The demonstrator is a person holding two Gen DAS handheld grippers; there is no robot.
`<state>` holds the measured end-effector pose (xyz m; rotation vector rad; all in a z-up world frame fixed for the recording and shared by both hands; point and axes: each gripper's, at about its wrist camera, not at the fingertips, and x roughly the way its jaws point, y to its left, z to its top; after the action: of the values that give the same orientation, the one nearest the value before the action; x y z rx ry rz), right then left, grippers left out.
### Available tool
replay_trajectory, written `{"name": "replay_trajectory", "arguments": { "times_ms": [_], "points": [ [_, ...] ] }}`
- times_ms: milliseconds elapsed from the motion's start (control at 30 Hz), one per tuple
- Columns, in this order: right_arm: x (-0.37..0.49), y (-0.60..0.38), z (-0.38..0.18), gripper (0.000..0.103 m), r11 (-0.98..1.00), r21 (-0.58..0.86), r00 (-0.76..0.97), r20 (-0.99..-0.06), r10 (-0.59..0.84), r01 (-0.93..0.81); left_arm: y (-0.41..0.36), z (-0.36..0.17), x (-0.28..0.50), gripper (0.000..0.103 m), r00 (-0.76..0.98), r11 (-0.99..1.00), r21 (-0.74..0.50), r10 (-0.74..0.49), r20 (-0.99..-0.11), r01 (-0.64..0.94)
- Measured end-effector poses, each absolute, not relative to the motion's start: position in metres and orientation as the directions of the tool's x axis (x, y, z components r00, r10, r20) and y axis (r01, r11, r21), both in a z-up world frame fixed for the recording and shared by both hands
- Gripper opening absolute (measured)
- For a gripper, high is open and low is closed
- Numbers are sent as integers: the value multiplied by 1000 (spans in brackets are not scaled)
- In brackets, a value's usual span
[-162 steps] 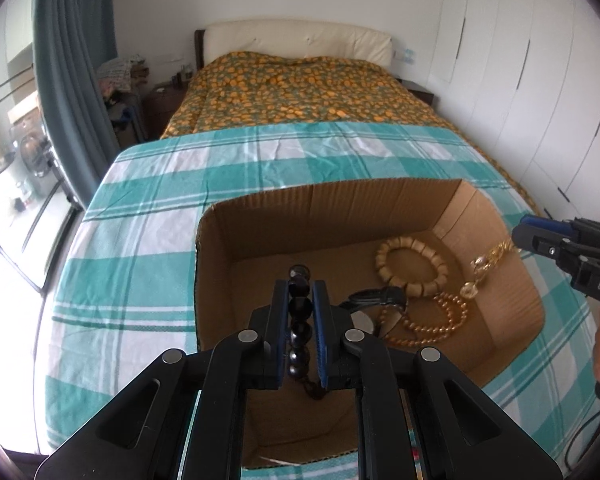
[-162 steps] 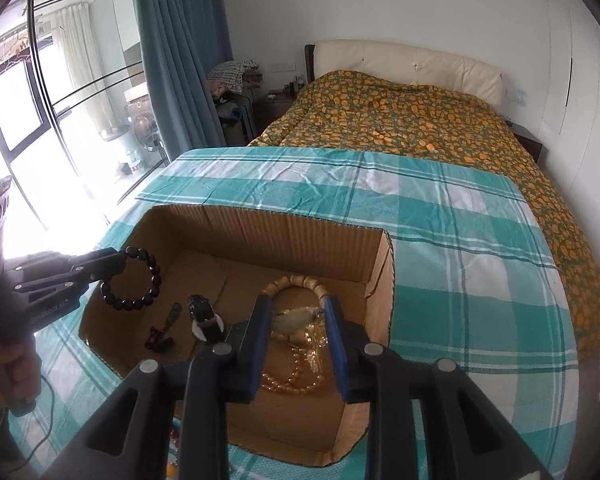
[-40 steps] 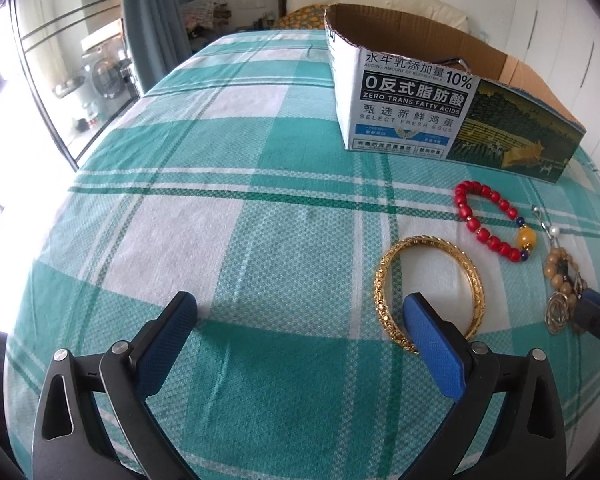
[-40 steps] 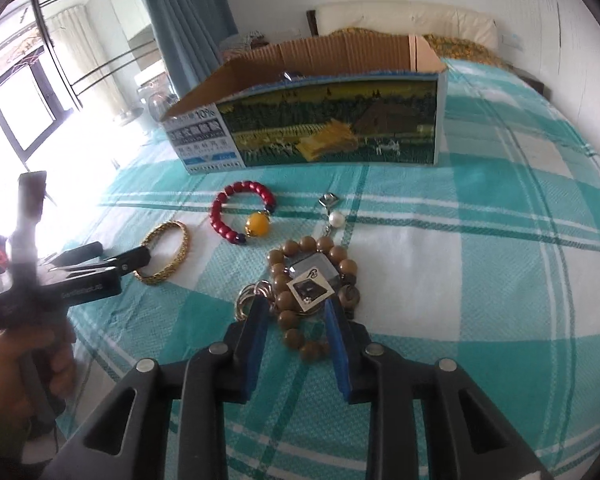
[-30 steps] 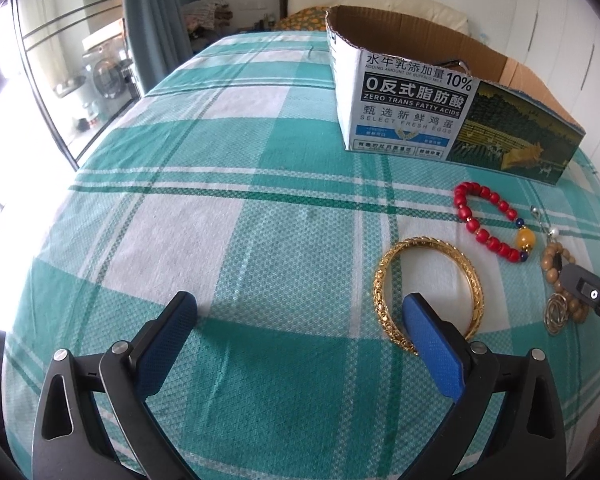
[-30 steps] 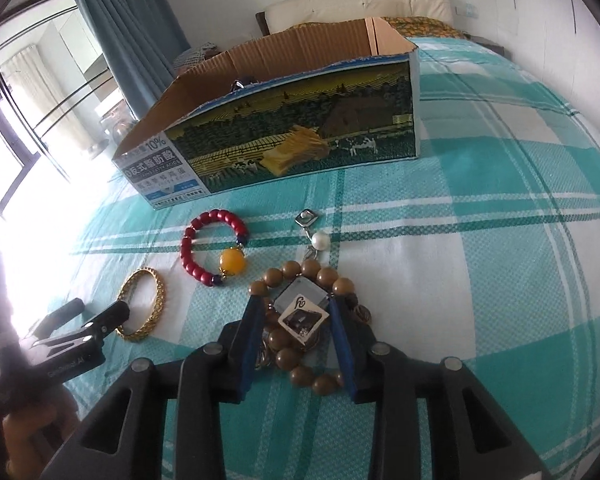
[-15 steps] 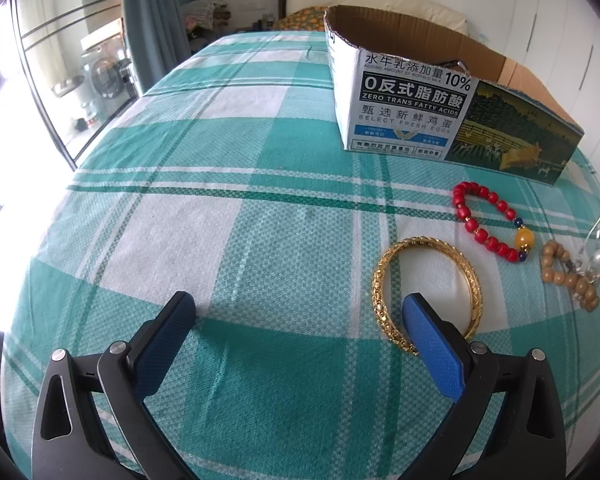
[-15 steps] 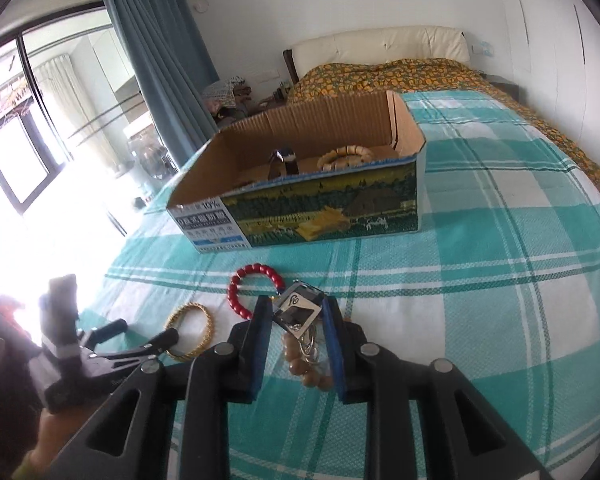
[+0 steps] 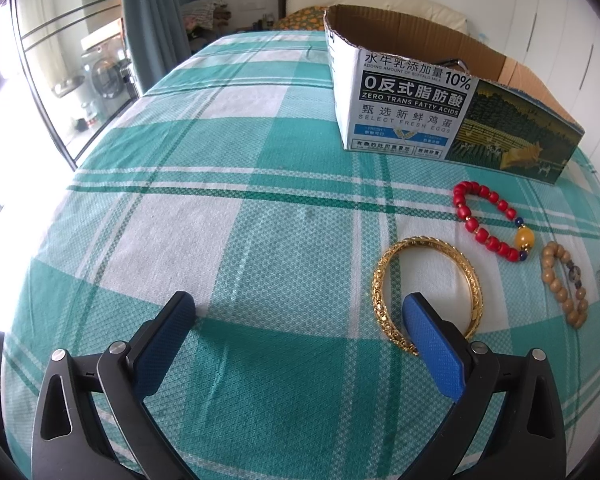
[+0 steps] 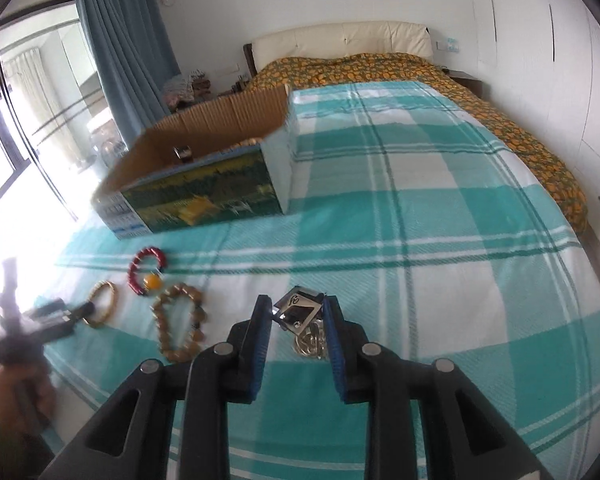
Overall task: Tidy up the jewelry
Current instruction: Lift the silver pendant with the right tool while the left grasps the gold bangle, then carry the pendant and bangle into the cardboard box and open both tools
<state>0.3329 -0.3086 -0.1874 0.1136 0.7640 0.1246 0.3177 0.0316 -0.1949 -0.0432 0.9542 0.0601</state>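
Pendant [image 10: 298, 309] w/ its metal rings is now clenched between the right gripper [image 10: 296, 316] jaws and lifted off the bed, clear of the wooden bead bracelet [image 10: 180, 322], which lies alone on the checked cloth [image 10: 440, 240]. A sec ago the two were heaped together under the jaws; half a sec ago the pendant had only just come up. So the pick looks done; next is probably a carry to the cardboard box [image 10: 204, 192], which stands further up the bed w/ some pieces already inside.

Left gripper [image 9: 300, 320] hasn't shifted vs the last few frames: jaws spread wide, released, holding nothing, low over the cloth. Its right pad [image 9: 432, 348] overlaps the near edge of the gold bangle [image 9: 428, 292] in view; can't tell if it touches. Red bead bracelet [image 9: 488, 220] lies just beyond the bangle, between it and the box.

Approx 5 s back both grippers were over the box, left one holding dark beads. Three pieces left on the cloth, so task is partway.
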Motion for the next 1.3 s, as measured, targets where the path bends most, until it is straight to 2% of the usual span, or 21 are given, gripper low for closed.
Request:
{"name": "replay_trajectory", "arguments": {
  "times_ms": [33,100,133,467,533,600,633,733,767,833,867,900,967,1000,1300],
  "points": [
    [329,-311,-195,29,990,127,714,-688,131,-60,32,-195,318,102,577,997,-10,32,-816,-70],
    [311,-322,-202,59,993,116,726,-680,106,-36,31,-195,318,102,577,997,-11,32,-816,-71],
    [304,-324,-202,63,993,114,738,-668,97,-27,32,-195,318,102,577,997,-10,32,-816,-71],
    [304,-326,-221,65,987,132,709,-704,30,90,32,-195,319,102,573,998,-10,27,-819,-62],
    [321,-318,-221,67,992,89,703,-712,4,84,31,-195,319,103,570,998,-9,27,-821,-60],
    [328,-312,-221,74,996,61,694,-720,-6,72,31,-195,319,103,567,998,-9,25,-824,-57],
    [339,-302,-223,74,999,-6,683,-729,-38,50,30,-195,319,103,564,999,-9,23,-825,-54],
    [344,-297,-224,76,999,-39,684,-728,-52,34,24,-195,315,102,562,1000,-6,12,-827,-31],
    [344,-298,-224,76,999,-30,684,-728,-47,37,22,-194,313,97,567,1000,-6,7,-823,-21],
    [342,-301,-223,69,998,-28,690,-722,-56,51,16,-191,307,83,587,1000,-7,-9,-810,6],
    [342,-301,-223,48,998,-28,690,-722,-56,51,12,-189,304,65,596,1000,-8,-25,-803,30],
    [340,-304,-221,34,998,-31,694,-717,-55,47,7,-188,302,40,601,998,-6,-38,-798,55],
    [338,-307,-220,34,999,-8,688,-725,-33,39,-2,-185,299,9,603,996,-5,-61,-796,93],
    [336,-309,-219,34,999,9,686,-727,-16,33,-4,-185,298,4,601,995,-1,-61,-797,100],
    [299,-314,-177,34,989,139,714,-688,129,-45,15,-165,274,3,602,982,-158,-188,-776,102]
  ]
}}
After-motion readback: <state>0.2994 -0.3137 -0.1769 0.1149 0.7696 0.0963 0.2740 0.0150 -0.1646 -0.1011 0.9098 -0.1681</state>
